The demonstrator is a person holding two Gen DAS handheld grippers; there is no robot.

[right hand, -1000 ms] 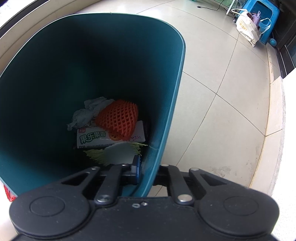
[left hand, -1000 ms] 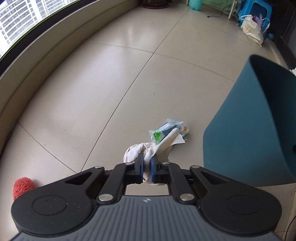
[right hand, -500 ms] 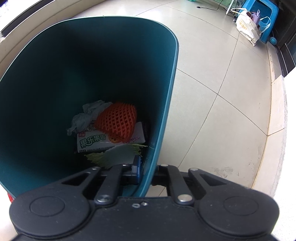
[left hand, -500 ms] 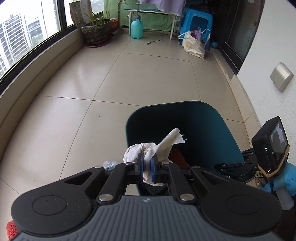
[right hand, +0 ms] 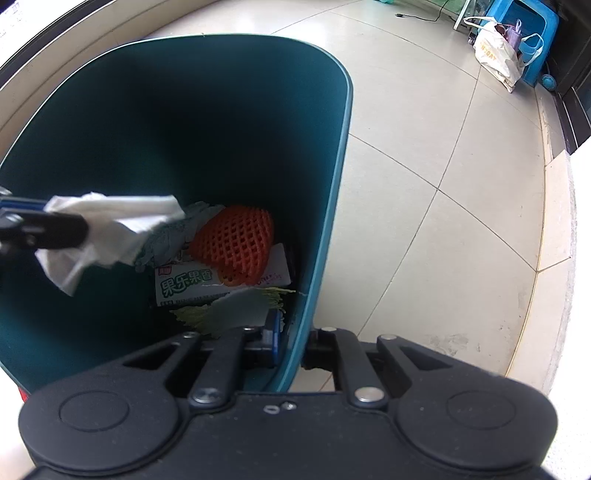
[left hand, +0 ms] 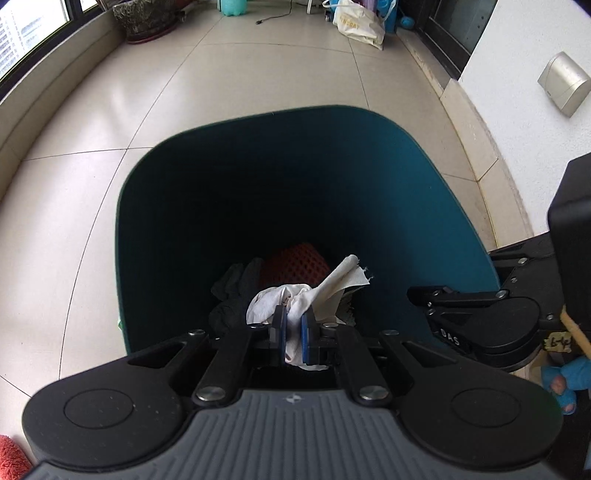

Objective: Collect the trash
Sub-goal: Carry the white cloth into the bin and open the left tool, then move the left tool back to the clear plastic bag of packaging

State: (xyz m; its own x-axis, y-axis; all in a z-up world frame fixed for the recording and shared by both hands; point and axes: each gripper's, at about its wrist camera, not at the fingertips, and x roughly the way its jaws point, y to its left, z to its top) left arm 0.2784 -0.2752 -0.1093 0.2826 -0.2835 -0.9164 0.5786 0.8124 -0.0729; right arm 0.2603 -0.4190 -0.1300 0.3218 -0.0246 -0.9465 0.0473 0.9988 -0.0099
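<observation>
My left gripper [left hand: 293,332] is shut on a crumpled white tissue [left hand: 314,291] and holds it over the open mouth of the teal trash bin [left hand: 443,192]. In the right wrist view the tissue [right hand: 110,229] hangs inside the bin [right hand: 332,184], held by the left gripper [right hand: 40,229] at the left edge. My right gripper [right hand: 291,339] is shut on the bin's rim and holds the bin tilted. Inside lie an orange foam fruit net [right hand: 236,243], a green-lettered snack wrapper [right hand: 192,284] and a grey crumpled tissue [right hand: 173,236].
Tiled floor all around. A white shopping bag [left hand: 356,22] and a blue stool [right hand: 532,40] stand far back by the dark door. A potted plant [left hand: 144,16] stands at the far window ledge. A red fuzzy thing [left hand: 11,458] lies bottom left.
My left gripper has carried the tissue from the floor up and over the bin mouth. The tissue now shows inside the bin in the right wrist view. The right gripper still holds the rim.
</observation>
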